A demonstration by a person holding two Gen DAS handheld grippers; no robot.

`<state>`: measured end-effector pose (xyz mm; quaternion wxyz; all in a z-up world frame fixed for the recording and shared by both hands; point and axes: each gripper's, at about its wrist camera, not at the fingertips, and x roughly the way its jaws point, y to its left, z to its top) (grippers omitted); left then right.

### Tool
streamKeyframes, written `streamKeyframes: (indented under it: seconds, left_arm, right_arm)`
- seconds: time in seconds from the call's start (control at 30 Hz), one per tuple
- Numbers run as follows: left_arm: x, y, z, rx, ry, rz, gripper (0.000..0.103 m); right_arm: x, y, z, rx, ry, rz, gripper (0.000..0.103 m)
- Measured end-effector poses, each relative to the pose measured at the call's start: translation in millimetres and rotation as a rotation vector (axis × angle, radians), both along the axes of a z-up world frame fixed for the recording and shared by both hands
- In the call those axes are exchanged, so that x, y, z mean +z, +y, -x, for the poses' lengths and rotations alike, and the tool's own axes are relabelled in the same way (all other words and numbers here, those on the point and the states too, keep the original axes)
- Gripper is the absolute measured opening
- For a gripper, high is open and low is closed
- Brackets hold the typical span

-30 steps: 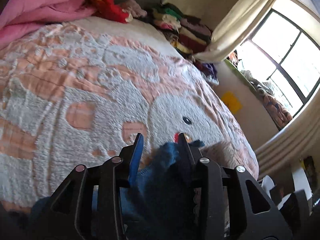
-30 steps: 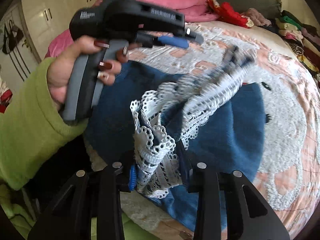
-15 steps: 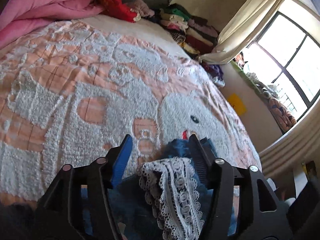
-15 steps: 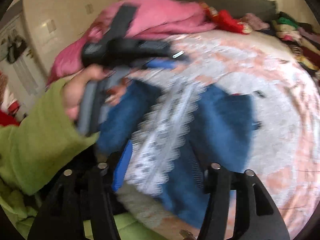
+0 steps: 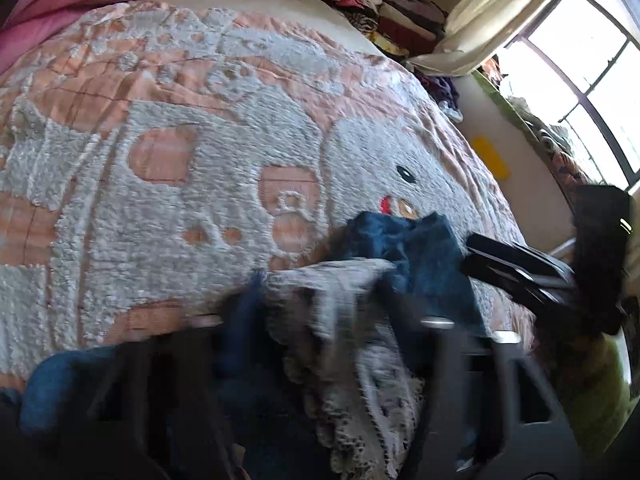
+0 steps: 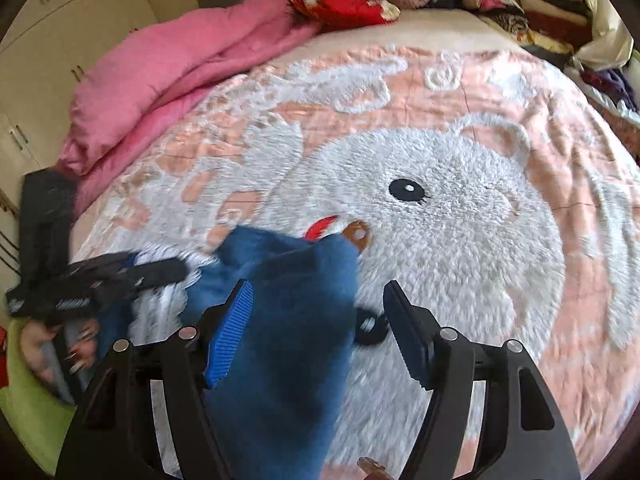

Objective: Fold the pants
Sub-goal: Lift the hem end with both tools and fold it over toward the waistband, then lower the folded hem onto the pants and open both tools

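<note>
On the bed point(image 6: 500, 92), pants point(image 6: 280, 320) now lie bunched at 6 o'clock of the bear-print blanket point(image 6: 460, 240). My right gripper point(image 6: 318, 328) has let go: a second ago its jaws pinched the lace trim, now they stand wide over the blue fabric. My left gripper point(image 5: 320, 320) is blurred, lace trim point(image 5: 352, 360) between its jaws, so I cannot tell whether they clamp it. My guess: the first fold is laid, regrasp comes next.
</note>
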<state>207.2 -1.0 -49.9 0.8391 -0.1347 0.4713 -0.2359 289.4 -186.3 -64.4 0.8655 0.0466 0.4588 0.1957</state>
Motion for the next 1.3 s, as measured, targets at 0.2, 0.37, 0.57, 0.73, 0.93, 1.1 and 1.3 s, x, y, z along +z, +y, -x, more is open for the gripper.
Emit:
streamKeyframes:
  seconds: [0.2, 0.37, 0.57, 0.73, 0.93, 1.1, 1.3]
  left_arm:
    - [13.4, -2.3, 6.5, -0.013, -0.079, 0.019, 0.011]
    - [15.3, -7.6, 6.1, -0.028, -0.122, -0.015, 0.011]
    - [6.6, -8.3, -0.6, -0.005, -0.106, -0.078, 0.021]
    - [9.3, -8.3, 2.0, 0.002, -0.122, -0.119, 0.032]
    - [19.0, -0.5, 4.4, 0.033, -0.155, -0.133, 0.057]
    - [31.9, 4.1, 10.8, 0.065, -0.202, -0.170, 0.076]
    - [51.4, 9.0, 18.8, 0.092, -0.222, -0.189, 0.091]
  right_arm:
    - [-13.7, -6.4, -13.2, 0.037, 0.015, -0.102, 0.018]
    - [-1.1, -7.9, -0.6, 0.026, -0.072, -0.042, 0.012]
    - [-10.6, -2.7, 2.7, -0.002, -0.059, 0.055, 0.034]
    - [-3.1, -13.6, 19.8, -0.054, -0.096, 0.084, 0.059]
    - [13.1, -28.7, 50.9, -0.099, -0.148, 0.137, 0.084]
    - [29.8, -35.7, 70.8, -0.116, -0.188, 0.150, 0.094]
    - [49.9, -34.7, 90.7, -0.123, -0.241, 0.185, 0.095]
